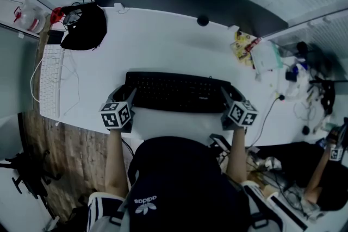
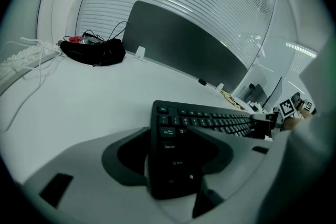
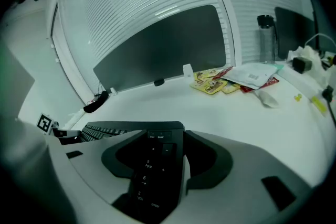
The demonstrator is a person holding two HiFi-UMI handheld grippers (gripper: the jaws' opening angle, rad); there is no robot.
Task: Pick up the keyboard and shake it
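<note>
Right gripper (image 3: 160, 140), jaws apart, astride the number-pad end of the black keyboard (image 3: 147, 168), which runs away to the left across the white counter (image 3: 236, 118). A narrow pale gap shows between the keyboard and the right-hand jaw. Behind: a dark panel (image 3: 163, 44) at the counter's far edge. To the right: yellow packets (image 3: 210, 85), a white pouch (image 3: 251, 75), a clear bottle (image 3: 266, 39).
</note>
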